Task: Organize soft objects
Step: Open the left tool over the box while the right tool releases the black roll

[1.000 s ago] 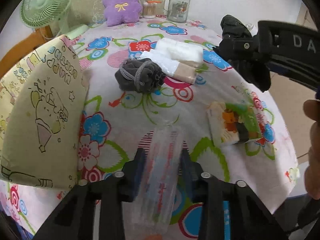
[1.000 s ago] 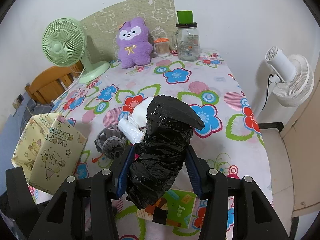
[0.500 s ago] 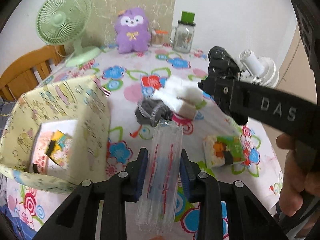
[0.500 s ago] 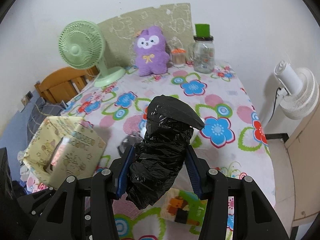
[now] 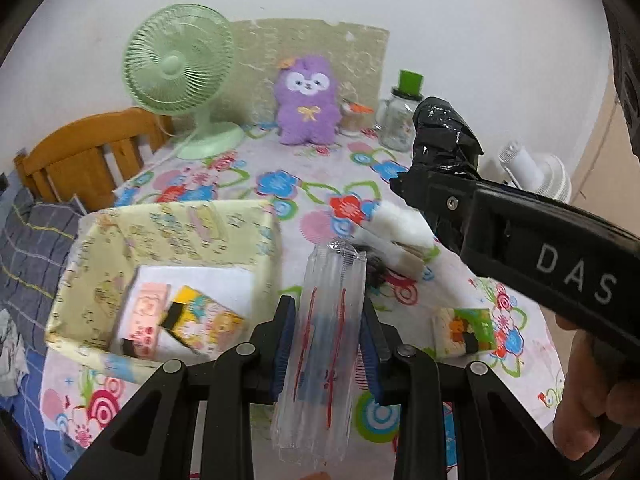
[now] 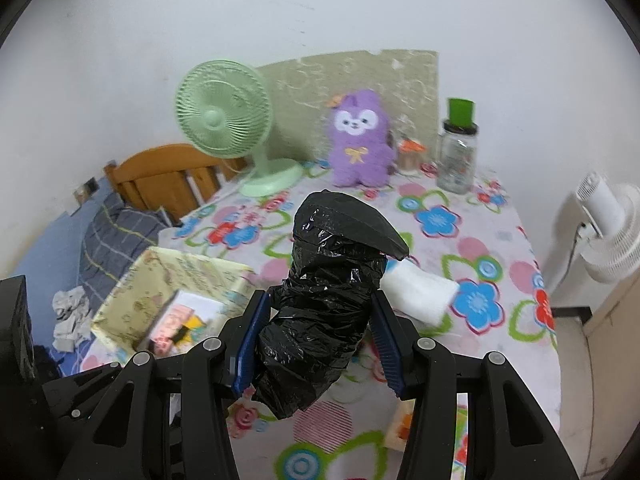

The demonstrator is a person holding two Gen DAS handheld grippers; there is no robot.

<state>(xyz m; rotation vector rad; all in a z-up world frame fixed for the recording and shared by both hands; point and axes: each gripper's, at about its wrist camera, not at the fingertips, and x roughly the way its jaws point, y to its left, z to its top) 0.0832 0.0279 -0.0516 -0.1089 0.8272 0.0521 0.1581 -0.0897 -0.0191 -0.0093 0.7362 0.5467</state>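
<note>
Fingers of the left gripper (image 5: 326, 354) pinch a clear plastic packet (image 5: 320, 360) at its middle, above the counter (image 5: 320, 184) just right of the yellow box (image 5: 168, 248). The right gripper (image 6: 316, 344) squeezes a black plastic bundle (image 6: 332, 300) across its waist. Both look light, soft and slippery, so a firm mid-body hold seems safest.

desk cloth (image 5: 320, 184): white, red/blue/green flowers | box (image 5: 120, 240): pale yellow, cartoon print | plush (image 5: 306, 106): purple, yellow bow | fan (image 5: 178, 66): mint green | bag roll (image 6: 332, 300): glossy black | clear packet (image 5: 324, 320): red stripes
</note>
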